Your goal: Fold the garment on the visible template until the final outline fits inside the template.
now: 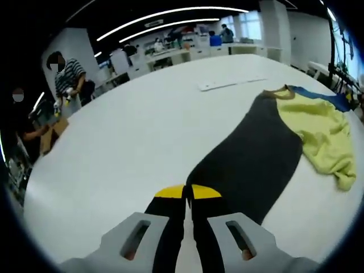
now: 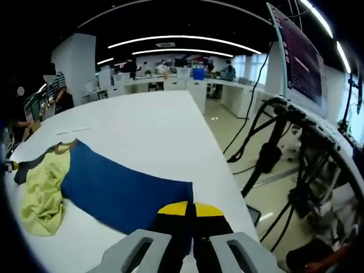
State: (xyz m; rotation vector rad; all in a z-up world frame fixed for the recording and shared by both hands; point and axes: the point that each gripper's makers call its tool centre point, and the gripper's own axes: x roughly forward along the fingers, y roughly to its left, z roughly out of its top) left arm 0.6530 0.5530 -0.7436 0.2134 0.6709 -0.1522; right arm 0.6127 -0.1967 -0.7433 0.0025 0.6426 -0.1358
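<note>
A colour-blocked garment lies across the white table [image 1: 142,131]. Its dark grey panel [image 1: 256,153] runs from my left gripper [image 1: 187,192] toward a crumpled yellow middle [image 1: 321,133] with a brown collar [image 1: 280,92], and a blue panel [image 1: 324,98] lies beyond. My left gripper's yellow-tipped jaws are shut at the grey panel's near end. In the right gripper view the blue panel [image 2: 125,190] stretches flat from the yellow middle [image 2: 42,193] to my right gripper [image 2: 190,209], which is shut at its near corner.
A flat white strip [image 1: 230,84] lies on the table past the garment. People [image 1: 68,77] stand off the far left side. The table's right edge [image 2: 227,170] drops to the floor beside black cables and a stand [image 2: 273,153] under a monitor [image 2: 301,57].
</note>
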